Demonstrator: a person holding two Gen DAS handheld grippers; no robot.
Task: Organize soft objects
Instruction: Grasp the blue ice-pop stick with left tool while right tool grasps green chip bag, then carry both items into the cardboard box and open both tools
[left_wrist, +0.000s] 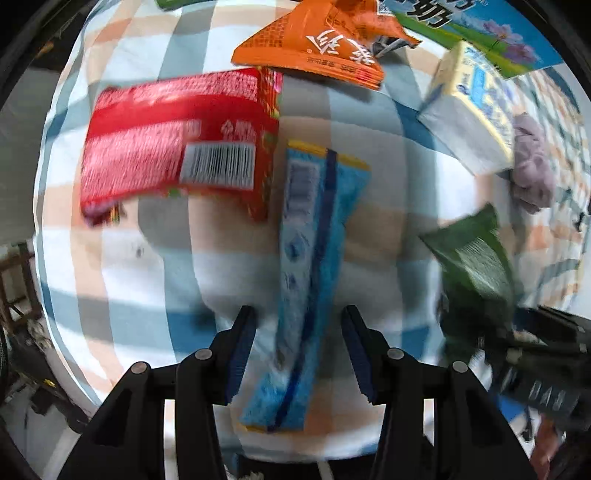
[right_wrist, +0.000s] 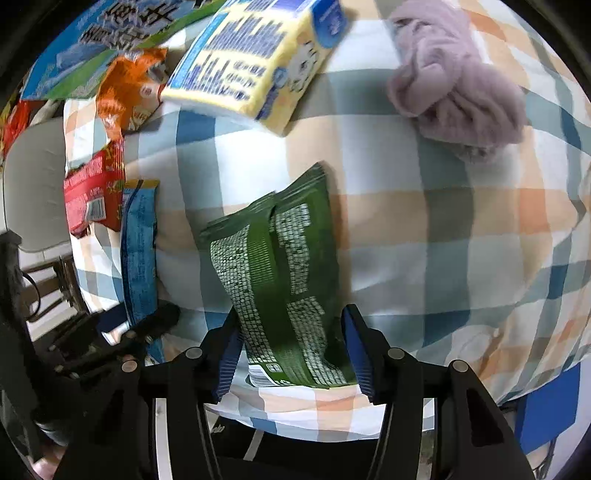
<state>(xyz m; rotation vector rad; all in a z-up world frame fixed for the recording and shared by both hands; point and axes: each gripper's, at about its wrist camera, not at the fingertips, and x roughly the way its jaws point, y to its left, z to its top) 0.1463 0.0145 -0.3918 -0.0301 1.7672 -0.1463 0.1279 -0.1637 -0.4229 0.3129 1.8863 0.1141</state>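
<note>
Black fingers of the left gripper stand apart astride the near end of a blue packet; gaps show on both sides, so it is not clamped. On the right gripper, both pads press the near end of a green packet, which reads as a grip. Both packets lie side by side on a checked bed cover, near its front edge. Farther back lie a red packet, an orange packet, a yellow tissue pack and a crumpled purple cloth, scattered and apart, toward the far edge. Judgement: sorting is at an early stage; nothing appears grouped yet, and all six items remain to be placed.
</note>
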